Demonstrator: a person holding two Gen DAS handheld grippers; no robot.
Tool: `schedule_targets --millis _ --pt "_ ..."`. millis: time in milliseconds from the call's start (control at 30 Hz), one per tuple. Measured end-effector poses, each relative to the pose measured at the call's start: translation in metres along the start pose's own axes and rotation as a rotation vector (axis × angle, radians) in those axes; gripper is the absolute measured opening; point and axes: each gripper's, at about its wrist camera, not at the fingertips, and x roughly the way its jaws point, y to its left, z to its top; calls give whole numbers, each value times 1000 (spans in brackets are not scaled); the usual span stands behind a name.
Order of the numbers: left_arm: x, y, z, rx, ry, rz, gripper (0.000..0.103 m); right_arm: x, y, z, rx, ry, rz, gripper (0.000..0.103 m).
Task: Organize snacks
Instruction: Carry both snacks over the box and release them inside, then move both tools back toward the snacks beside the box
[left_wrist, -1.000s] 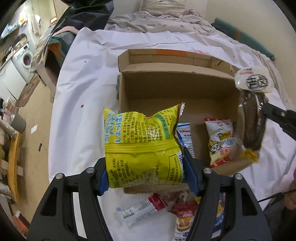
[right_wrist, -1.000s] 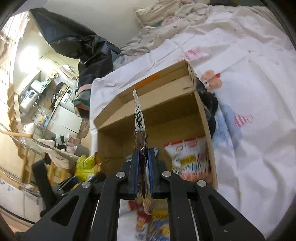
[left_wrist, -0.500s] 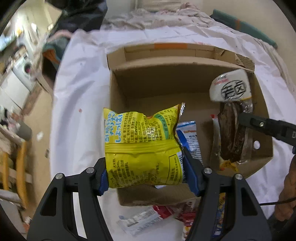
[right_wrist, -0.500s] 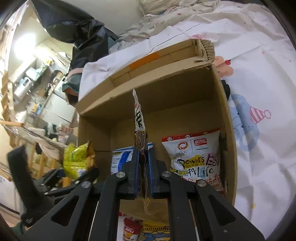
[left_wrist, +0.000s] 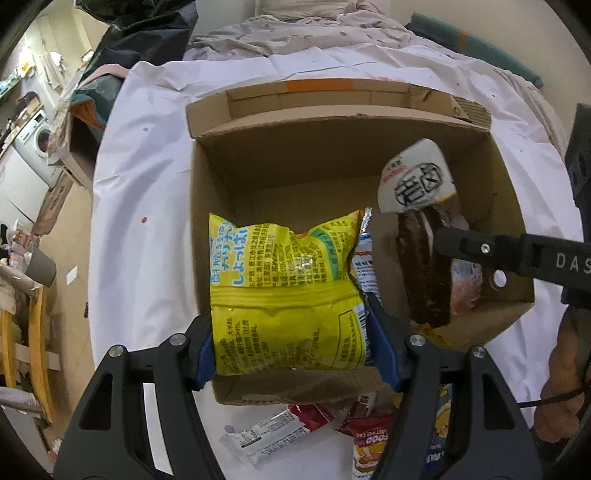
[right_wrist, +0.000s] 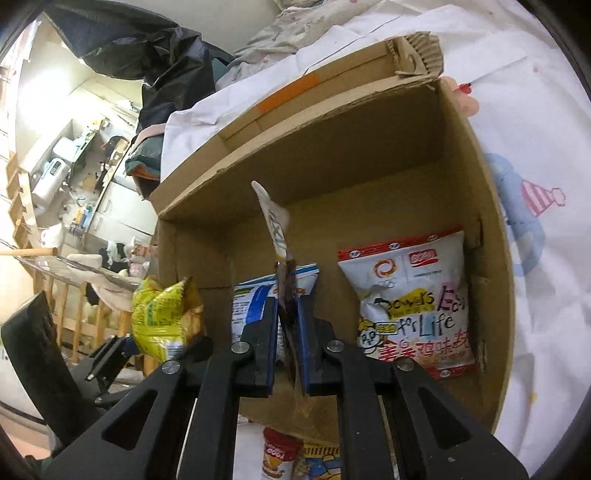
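Note:
My left gripper (left_wrist: 295, 350) is shut on a yellow snack bag (left_wrist: 288, 288), held upright over the near left part of the open cardboard box (left_wrist: 332, 110). The jaws of my right gripper (right_wrist: 287, 332) are opening. A thin brown cake packet (right_wrist: 275, 225) with a white top stands between its pads, still touched by them. That packet (left_wrist: 424, 273) hangs over the right side of the box. A white and red snack bag (right_wrist: 413, 306) and a blue and white packet (right_wrist: 255, 299) lie inside the box (right_wrist: 369, 122). In the right wrist view the yellow bag (right_wrist: 162, 317) shows at the left.
Several loose snack packets (left_wrist: 273, 432) lie on the white sheet (left_wrist: 147, 166) just in front of the box. Crumpled bedding (left_wrist: 295, 33) sits behind it. The floor drops off at the left. A person's hand (left_wrist: 561, 398) is at the right edge.
Both grippers have come down and closer over the box with their packets. The brown packet now hangs inside the box's right side, and the right pads stand slightly wider apart.

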Motion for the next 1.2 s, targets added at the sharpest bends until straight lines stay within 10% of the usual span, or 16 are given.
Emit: schedule_targets --millis 133,267,1200 --pt "0 0 0 -4 7 -9 78 1 -1 0 16 18 18 18" --pt "-5 1 0 -15 -19 4 87 -6 -3 0 22 -15 -7 52" --pt "-45 62 -23 -164 -75 -32 87 -62 10 -22 -43 -82 -28 71"
